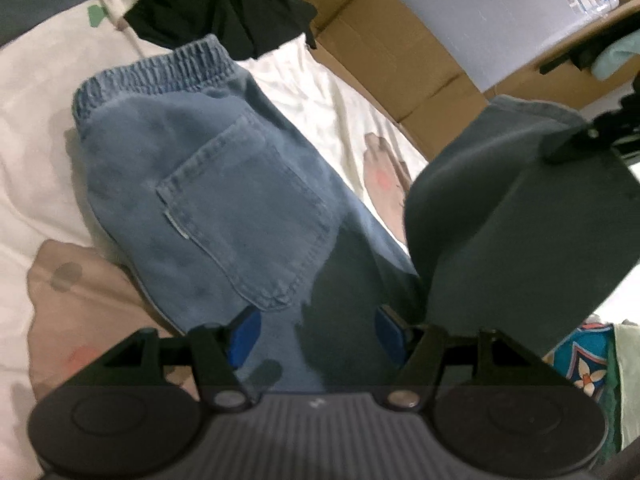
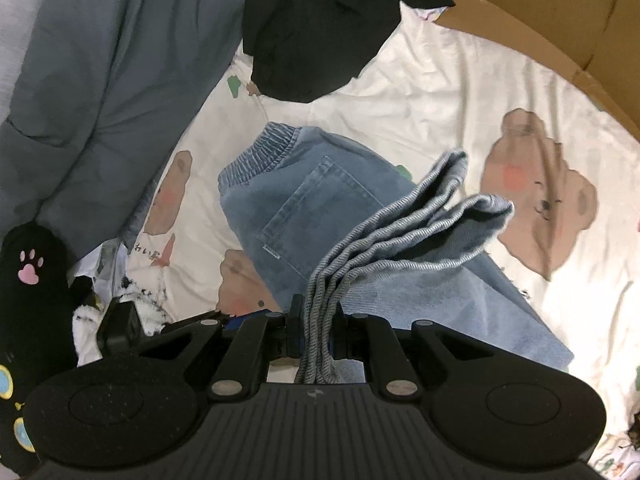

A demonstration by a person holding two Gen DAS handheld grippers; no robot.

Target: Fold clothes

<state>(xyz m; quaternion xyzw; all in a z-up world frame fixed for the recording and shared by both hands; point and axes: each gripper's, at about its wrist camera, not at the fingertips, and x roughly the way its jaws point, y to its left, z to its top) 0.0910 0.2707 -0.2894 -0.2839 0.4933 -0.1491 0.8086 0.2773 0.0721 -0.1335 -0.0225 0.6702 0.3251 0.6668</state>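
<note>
Blue denim jeans [image 1: 208,184] lie on a cream bear-print sheet [image 1: 36,168], elastic waistband away from me and back pocket up. My left gripper [image 1: 316,332] is open just above the jeans' lower part, its blue pads [image 1: 244,338] apart. My right gripper [image 2: 316,328] is shut on the bunched leg hems of the jeans [image 2: 404,236] and holds them lifted over the seat and pocket [image 2: 316,216]. The right gripper with the raised dark fabric shows at the right of the left wrist view [image 1: 520,216].
A black garment [image 2: 320,36] lies beyond the waistband. A grey garment [image 2: 100,92] is at the left, black paw-print socks [image 2: 32,276] at lower left. Cardboard boxes [image 1: 384,48] stand along the bed's far right edge. Patterned clothes [image 1: 584,360] lie at the lower right.
</note>
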